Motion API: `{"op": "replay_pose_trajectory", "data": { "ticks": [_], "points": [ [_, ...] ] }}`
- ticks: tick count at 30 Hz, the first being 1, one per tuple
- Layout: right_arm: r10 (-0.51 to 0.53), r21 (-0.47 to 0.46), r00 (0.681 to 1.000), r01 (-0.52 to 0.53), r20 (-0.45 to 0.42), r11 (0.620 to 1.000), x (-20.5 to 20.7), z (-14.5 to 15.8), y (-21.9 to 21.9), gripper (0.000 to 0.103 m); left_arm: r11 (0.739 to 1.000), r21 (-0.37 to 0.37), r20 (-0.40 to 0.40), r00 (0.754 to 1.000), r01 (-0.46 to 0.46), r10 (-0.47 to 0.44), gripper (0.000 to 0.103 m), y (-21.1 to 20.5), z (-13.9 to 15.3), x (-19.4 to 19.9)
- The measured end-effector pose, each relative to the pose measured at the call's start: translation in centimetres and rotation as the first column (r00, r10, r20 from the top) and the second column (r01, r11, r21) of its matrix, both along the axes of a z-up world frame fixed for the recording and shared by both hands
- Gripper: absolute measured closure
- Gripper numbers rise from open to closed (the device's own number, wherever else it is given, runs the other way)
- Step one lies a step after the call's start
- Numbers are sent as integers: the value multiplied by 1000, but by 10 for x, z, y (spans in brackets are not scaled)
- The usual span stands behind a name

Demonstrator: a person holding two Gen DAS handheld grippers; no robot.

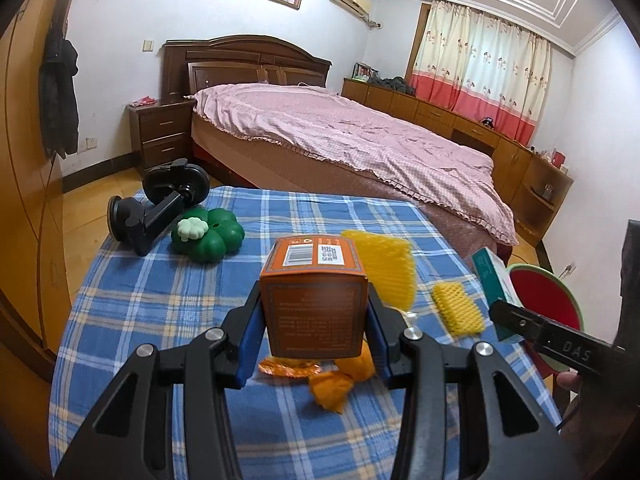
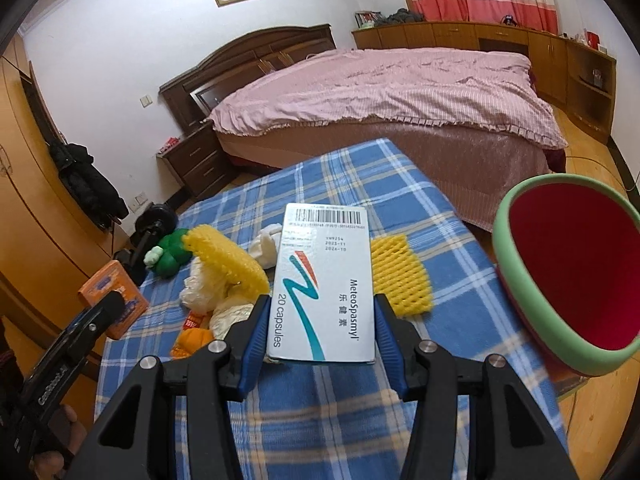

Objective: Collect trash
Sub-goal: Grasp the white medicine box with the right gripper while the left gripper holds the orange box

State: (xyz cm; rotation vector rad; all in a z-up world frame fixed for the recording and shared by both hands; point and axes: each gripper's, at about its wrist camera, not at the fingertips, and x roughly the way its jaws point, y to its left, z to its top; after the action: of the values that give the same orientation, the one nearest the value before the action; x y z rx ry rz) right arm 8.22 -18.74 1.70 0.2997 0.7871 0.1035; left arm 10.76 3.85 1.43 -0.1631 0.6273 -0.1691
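Left gripper: my left gripper (image 1: pixel 314 316) is clamped on the orange cardboard box (image 1: pixel 314 300), blue pads pressed to both its side walls; I have the box raised above the table, barcode face up.
Right gripper: my right gripper (image 2: pixel 320 320) is closed on the white medicine carton printed "MeteoSpasmyl 20 capsules" (image 2: pixel 325 284), gripping its near end, the barcode end pointing away from me.
Bin: the round container with a green rim and red inside (image 2: pixel 568 280) sits just off the table's right edge, mouth tilted toward me, to the right of the white carton.
Table: a blue plaid tablecloth (image 2: pixel 340 408) covers it, with the pink-quilted bed (image 1: pixel 340 132) beyond.
Yellow nets: one yellow foam mesh sleeve (image 2: pixel 400 276) lies flat just right of the white carton; a second, curved one (image 2: pixel 226 260) rests on the heap to its left.
Other trash: crumpled white plastic wrap (image 2: pixel 200 288) and orange wrapper scraps (image 1: pixel 332 384) are bunched near the table's middle; the scraps show directly under the orange box.
Not trash, I think: a green clover-shaped plastic toy with a pale flower on top (image 1: pixel 208 234) and a black suction-cup holder (image 1: pixel 160 208) lie at the far left corner, touching each other.
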Motion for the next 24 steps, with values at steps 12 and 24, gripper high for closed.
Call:
{"op": "replay_pose_trajectory", "data": {
  "ticks": [12,24],
  "points": [
    [-15,-5,997,16,70,1000,-37,25,-30,50,996,-65,-38,998,56,-59,57,-24,11,-17],
    [-74,-17,992,76,100,997,-57,36,-73,50,987,-75,-26,989,142,-144,57,-70,29,-18]
  ]
}}
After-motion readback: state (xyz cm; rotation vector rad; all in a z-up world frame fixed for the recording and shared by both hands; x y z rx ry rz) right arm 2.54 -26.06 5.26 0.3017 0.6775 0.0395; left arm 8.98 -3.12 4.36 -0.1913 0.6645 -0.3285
